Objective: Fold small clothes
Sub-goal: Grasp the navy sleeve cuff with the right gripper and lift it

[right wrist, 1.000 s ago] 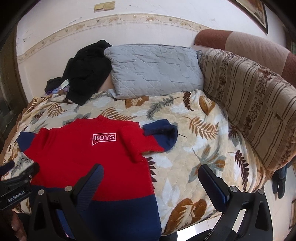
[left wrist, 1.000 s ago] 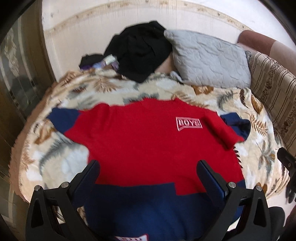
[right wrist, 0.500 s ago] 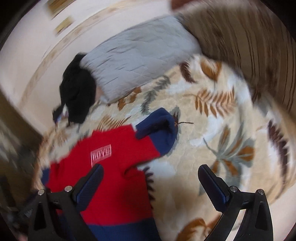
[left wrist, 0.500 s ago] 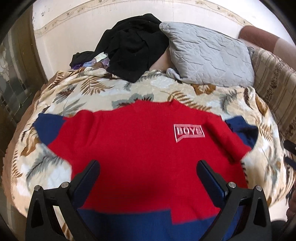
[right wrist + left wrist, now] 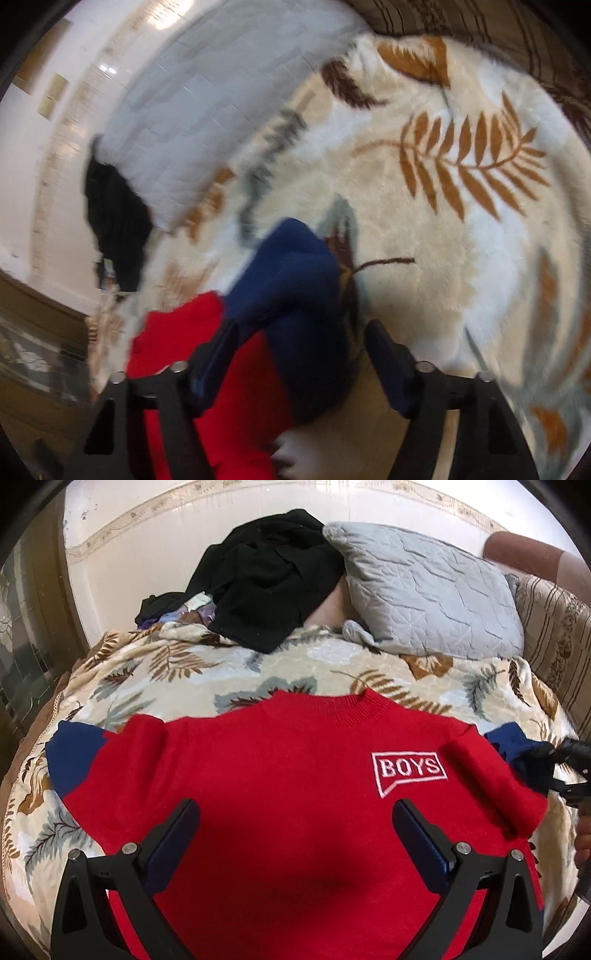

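A red sweater (image 5: 280, 782) with navy cuffs and a white "BOYS" patch lies flat, front up, on the leaf-print blanket (image 5: 155, 672). My left gripper (image 5: 295, 834) is open and hovers over the sweater's chest. In the right wrist view, which is blurred, my right gripper (image 5: 299, 354) is open, its fingers on either side of the navy cuff (image 5: 295, 280) of the sweater's right sleeve. The right gripper also shows in the left wrist view (image 5: 569, 768), at that cuff.
A grey quilted pillow (image 5: 424, 598) and a heap of black clothes (image 5: 266, 583) lie at the head of the bed by the wall. A striped brown cushion (image 5: 554, 635) runs along the right side. The bed's left edge drops off beside a glass door.
My left gripper has moved forward over the sweater toward the collar. My right gripper has swung down and in to the right sleeve cuff, which now lies between its fingers.
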`<state>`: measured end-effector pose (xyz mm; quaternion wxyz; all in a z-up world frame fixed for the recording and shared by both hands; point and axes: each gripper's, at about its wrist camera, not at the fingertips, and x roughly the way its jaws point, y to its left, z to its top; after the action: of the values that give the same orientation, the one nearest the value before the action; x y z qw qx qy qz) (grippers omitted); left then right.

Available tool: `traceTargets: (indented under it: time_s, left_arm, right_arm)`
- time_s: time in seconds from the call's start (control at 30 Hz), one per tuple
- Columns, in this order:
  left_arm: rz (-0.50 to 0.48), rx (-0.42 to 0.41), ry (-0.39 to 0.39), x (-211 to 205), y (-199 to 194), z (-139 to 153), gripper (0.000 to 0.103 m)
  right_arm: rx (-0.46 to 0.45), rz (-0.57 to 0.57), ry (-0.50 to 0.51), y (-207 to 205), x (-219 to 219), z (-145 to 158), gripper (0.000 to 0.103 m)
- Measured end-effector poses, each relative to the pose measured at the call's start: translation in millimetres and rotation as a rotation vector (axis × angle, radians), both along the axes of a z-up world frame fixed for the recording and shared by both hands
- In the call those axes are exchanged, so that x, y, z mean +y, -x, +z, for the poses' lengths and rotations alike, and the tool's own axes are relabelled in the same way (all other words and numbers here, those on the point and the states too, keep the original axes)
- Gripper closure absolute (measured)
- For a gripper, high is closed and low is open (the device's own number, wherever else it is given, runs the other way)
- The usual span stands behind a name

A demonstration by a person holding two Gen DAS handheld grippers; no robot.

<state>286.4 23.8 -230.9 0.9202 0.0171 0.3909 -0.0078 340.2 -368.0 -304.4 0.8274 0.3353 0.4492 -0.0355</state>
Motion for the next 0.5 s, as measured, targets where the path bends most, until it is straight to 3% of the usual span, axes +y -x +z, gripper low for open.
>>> traceTargets:
  time_s: [0.03,0.07,0.17,0.3,0.5]
  left_arm:
    - [0.002,0.0,0.003,3.1,-2.2,-0.5,0.0]
    - [0.01,0.003,0.002,6.5,-4.8,-1.3,0.0]
    - [0.053,0.004,0.002,19.1,-9.3,-1.2,0.0]
    - [0.1,-0.029,0.011,37.0,-8.4,9.0,0.0]
    - [0.17,-0.08,0.001,70.4,-6.1,24.0,0.0]
  right_arm:
    - [-0.007,0.008,0.028,-5.1,2.7,-0.3,0.055]
    - [-0.022,0.022,0.063,-10.4,6.9,1.6,0.074]
    - [-0.048,0.038,0.13,-13.5,19.4,9.1,0.091]
    - [-0.18,0.099,0.141,-0.2,50.7,47.2,0.093]
    - [-0.388,0.289,0.032,19.1,127.3,101.1,0.093]
